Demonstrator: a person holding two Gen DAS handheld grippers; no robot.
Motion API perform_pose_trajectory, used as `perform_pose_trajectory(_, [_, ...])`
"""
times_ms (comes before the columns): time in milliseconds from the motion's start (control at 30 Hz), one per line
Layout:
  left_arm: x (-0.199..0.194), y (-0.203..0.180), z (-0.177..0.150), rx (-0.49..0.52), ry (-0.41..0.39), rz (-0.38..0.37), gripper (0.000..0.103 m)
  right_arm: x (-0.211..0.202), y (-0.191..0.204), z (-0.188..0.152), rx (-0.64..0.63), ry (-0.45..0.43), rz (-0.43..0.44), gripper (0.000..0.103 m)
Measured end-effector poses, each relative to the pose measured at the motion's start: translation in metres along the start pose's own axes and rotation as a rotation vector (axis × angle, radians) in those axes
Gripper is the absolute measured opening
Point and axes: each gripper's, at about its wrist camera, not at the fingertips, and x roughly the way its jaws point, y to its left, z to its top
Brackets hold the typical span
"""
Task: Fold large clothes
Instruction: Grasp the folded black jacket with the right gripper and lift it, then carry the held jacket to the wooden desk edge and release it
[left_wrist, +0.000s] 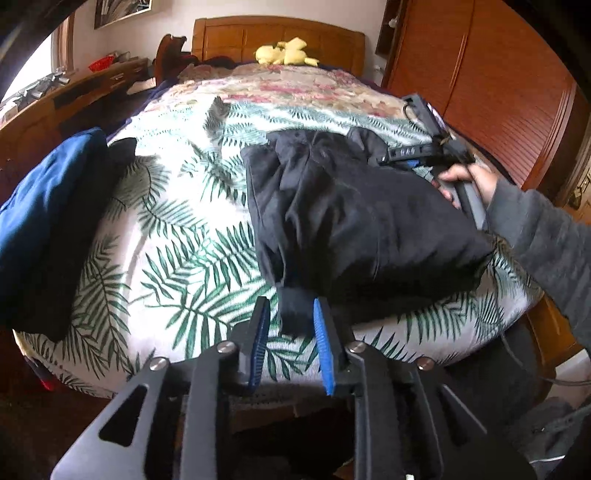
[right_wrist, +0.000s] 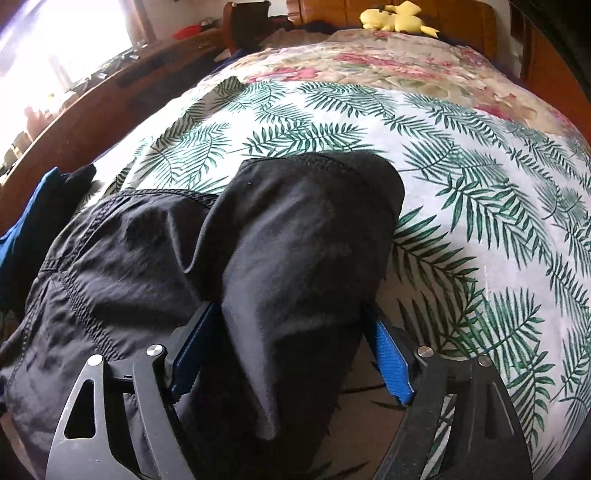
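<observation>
A black garment (left_wrist: 354, 214) lies partly folded on the leaf-print bedcover (left_wrist: 177, 236). My left gripper (left_wrist: 290, 310) is at the garment's near edge with its blue-padded jaws open; a black corner hangs between them, touching the right pad. My right gripper (left_wrist: 424, 158) is at the garment's far right edge, held by a hand in a grey sleeve. In the right wrist view the garment (right_wrist: 288, 236) has a thick fold lying between the open jaws of the right gripper (right_wrist: 291, 314), whose fingertips are hidden under the cloth.
A folded blue garment (left_wrist: 48, 221) lies at the bed's left edge, also showing in the right wrist view (right_wrist: 33, 206). A yellow plush toy (left_wrist: 284, 51) sits by the wooden headboard. A wooden wardrobe (left_wrist: 480, 74) stands right, a wooden desk (left_wrist: 85, 88) left.
</observation>
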Motion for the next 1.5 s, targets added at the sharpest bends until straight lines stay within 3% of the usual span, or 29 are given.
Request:
perform_pose_trajectory(233, [0.026,0.008,-0.001,-0.058,0.033,-0.02,0.026,0.012,-0.013,0.002,0.069,0.038,0.072,0.085])
perform_pose_trajectory(600, [0.048,-0.002,-0.001,-0.046,0.078,-0.035,0.029,0.022,-0.018,0.001,0.085,0.078,0.103,0.086])
perform_pose_trajectory(900, [0.058,0.004,-0.005,-0.089,0.067,-0.061,0.03,0.026,-0.02,0.0,0.119,0.089,0.128,0.086])
perform_pose_trajectory(933, [0.058,0.003,-0.004,-0.081,0.063,-0.063,0.03,0.025,-0.02,-0.001,0.127,0.087,0.139,0.083])
perform_pose_trajectory(967, [0.058,0.003,-0.004,-0.074,0.056,-0.068,0.027,0.023,-0.02,-0.001,0.132,0.08,0.159,0.072])
perform_pose_trajectory(1067, [0.056,0.004,-0.002,-0.077,0.032,-0.094,0.008,0.013,-0.015,-0.001,0.116,0.049,0.161,0.055])
perform_pose_trajectory(1267, [0.025,0.011,0.01,-0.097,-0.1,-0.09,0.005,-0.027,-0.001,0.005,0.076,-0.095,0.163,0.033])
perform_pose_trajectory(1300, [0.02,0.013,0.013,-0.099,-0.122,-0.082,0.004,-0.035,0.004,0.008,0.072,-0.121,0.166,0.022])
perform_pose_trajectory(1500, [-0.022,0.056,0.039,-0.132,-0.244,0.016,0.003,-0.071,0.06,0.035,-0.005,-0.252,0.19,0.018])
